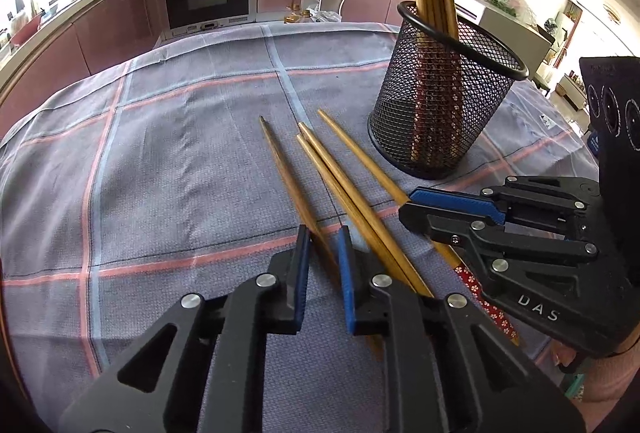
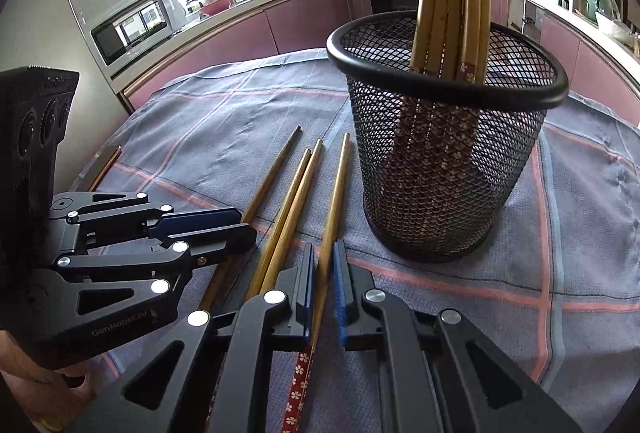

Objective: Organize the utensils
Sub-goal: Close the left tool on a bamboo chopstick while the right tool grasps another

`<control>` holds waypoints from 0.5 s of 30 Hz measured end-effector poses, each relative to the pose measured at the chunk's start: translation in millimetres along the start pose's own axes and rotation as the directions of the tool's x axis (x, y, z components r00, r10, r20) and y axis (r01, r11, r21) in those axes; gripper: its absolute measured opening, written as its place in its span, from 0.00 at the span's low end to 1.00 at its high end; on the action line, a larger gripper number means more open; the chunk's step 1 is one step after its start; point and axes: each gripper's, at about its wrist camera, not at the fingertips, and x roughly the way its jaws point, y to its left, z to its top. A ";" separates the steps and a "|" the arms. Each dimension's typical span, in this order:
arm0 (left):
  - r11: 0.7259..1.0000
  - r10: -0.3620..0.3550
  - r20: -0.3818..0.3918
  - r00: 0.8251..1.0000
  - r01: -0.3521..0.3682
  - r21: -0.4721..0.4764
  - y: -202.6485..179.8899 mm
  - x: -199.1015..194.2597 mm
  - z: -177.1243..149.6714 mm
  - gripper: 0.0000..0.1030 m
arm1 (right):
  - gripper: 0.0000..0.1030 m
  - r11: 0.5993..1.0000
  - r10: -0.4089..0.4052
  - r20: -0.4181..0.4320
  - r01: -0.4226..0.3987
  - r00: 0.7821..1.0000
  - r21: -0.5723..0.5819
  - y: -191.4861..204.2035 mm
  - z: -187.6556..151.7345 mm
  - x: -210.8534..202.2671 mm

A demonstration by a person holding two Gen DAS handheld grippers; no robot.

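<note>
My left gripper (image 1: 324, 253) is clamped on the leftmost chopstick (image 1: 280, 161), and my right gripper (image 2: 322, 273) is clamped on the rightmost chopstick (image 2: 334, 201). Between them a loose pair (image 1: 340, 185) lies on the tablecloth (image 1: 160, 153), all with long axes running away from me toward its far edge. The mesh holder (image 2: 436, 169) stands ahead and right, nearer my right hand, so that one should go first.

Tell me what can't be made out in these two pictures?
- Back ends of the loose chopsticks: left wrist view, covered by the left hand-held gripper and right hand-held gripper.
- Tops of the chopsticks in the mesh cup: both views, cut off by the upper edge.
- Cup's floor: the mesh is too dense.
- Worktop clutter: too small.
</note>
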 end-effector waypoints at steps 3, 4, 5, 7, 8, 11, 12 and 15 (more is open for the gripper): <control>1.000 -0.006 0.005 1.000 0.006 -0.027 1.7 -2.7 -1.3 0.09 | 0.06 1.000 0.012 0.017 -0.012 1.000 0.022 -4.1 -1.2 -5.1; 0.999 -0.005 0.009 1.000 0.005 -0.034 2.4 -3.6 -1.5 0.08 | 0.06 1.000 0.015 0.023 -0.015 1.000 0.026 -4.7 -1.4 -7.3; 0.999 -0.003 0.014 1.000 0.004 -0.041 3.3 -5.1 -1.8 0.08 | 0.05 0.999 0.019 0.030 -0.020 0.999 0.029 -4.9 -1.6 -9.7; 0.999 -0.009 0.023 1.000 0.010 -0.046 4.2 -9.5 -3.0 0.07 | 0.06 0.999 0.029 0.045 -0.030 0.999 0.027 -4.5 -2.1 -15.3; 0.999 -0.014 0.028 1.000 0.015 -0.045 4.1 -11.9 -3.8 0.07 | 0.06 0.999 0.035 0.050 -0.036 0.998 0.023 -4.1 -2.5 -18.2; 0.999 -0.024 0.040 0.999 0.026 -0.041 3.8 -19.6 -5.9 0.07 | 0.05 0.999 0.050 0.063 -0.051 0.997 0.011 -2.6 -3.4 -25.5; 0.999 -0.029 0.045 0.999 0.031 -0.041 4.2 -22.2 -6.6 0.07 | 0.06 0.998 0.056 0.065 -0.056 0.996 0.007 -2.1 -3.9 -27.4; 0.998 -0.046 0.058 0.997 0.048 -0.042 4.8 -29.8 -7.9 0.07 | 0.05 0.997 0.073 0.076 -0.073 0.994 -0.002 -0.3 -5.6 -33.9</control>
